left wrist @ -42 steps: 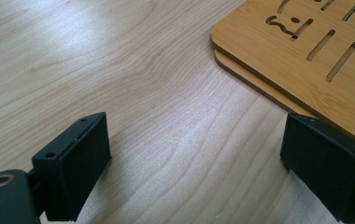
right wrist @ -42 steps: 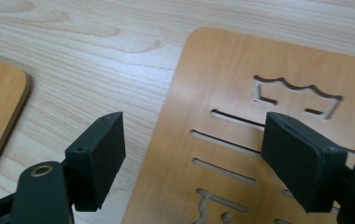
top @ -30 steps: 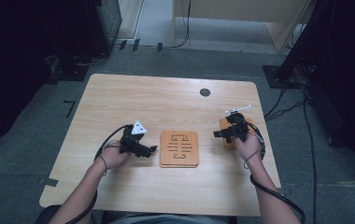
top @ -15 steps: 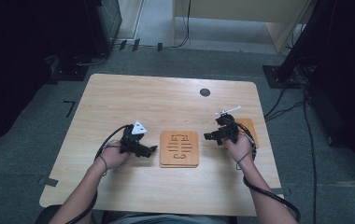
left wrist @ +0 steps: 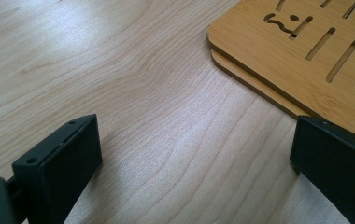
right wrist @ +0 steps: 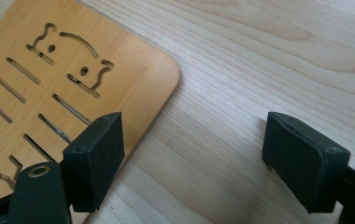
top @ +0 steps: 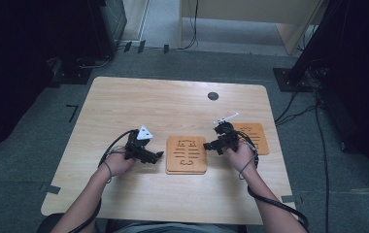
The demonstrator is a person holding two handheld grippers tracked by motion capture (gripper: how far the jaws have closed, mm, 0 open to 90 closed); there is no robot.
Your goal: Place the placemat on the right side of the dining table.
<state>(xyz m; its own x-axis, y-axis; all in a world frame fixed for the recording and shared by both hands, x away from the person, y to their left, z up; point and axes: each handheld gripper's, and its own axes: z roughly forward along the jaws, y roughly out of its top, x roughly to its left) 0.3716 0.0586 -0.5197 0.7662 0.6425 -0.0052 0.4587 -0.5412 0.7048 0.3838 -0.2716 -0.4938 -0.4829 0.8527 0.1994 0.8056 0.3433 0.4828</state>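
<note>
High view, stacked boards point(top: 186, 154) between parted grippers, possibly touching neither, table point(top: 124, 102) bare beyond.

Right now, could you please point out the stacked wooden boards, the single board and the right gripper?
stacked wooden boards point(top: 186, 154): high view, top board's slotted face.
single board point(top: 255, 137): high view, its bare middle.
right gripper point(top: 209, 145): high view, between its open jaws.

No readable text, label, brand name or number appears anywhere on the table. The only marks are decorative cut-outs, straight slots and curled shapes with small round holes, in the stacked bamboo boards point(top: 186, 154) at the near centre, and fainter lines on a third board point(top: 253, 137) to the right. They spell nothing legible.
</note>
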